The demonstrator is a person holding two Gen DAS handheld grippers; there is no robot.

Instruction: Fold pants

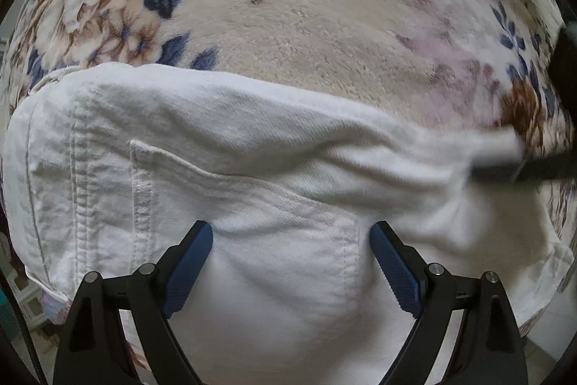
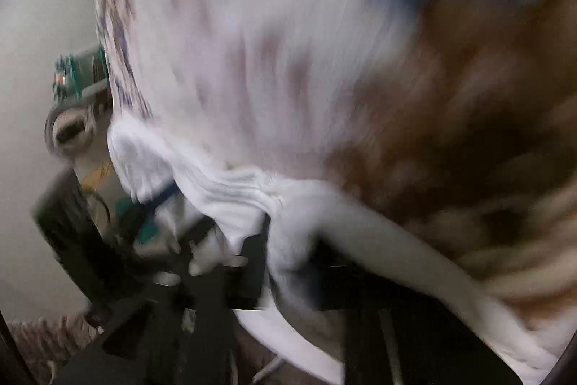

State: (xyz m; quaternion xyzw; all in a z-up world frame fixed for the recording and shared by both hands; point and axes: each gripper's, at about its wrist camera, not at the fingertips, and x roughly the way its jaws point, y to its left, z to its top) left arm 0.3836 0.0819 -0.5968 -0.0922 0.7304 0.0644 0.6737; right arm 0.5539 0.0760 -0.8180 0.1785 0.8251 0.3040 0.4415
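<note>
Blue-padded fingers (image 1: pixel 194 262) of the left tool (image 1: pixel 290 262) are standing wide apart, hovering over the white pants (image 1: pixel 252 168) and holding nothing. Between them a patch pocket (image 1: pixel 288 258) with stitched edges is lying flat; beyond it, a double-stitched seam (image 1: pixel 81 197) is running up the cloth. The pants are resting on a floral blanket (image 1: pixel 288 24), plush and cream with blue and brown blooms, and are reaching its near edge. The right tool (image 2: pixel 267 258), seen through heavy motion blur, is appearing to pinch a bunched edge of the white cloth; its grip cannot be told for certain. Judged from the twill weave and soft wrinkles, the cloth is handling as limp, moderately weighty and non-slippery; seams, hems and the waistband are offering the firmest holds. No containers are showing clearly; blurred clutter (image 2: pixel 79 74) is lying beyond the blanket.
</note>
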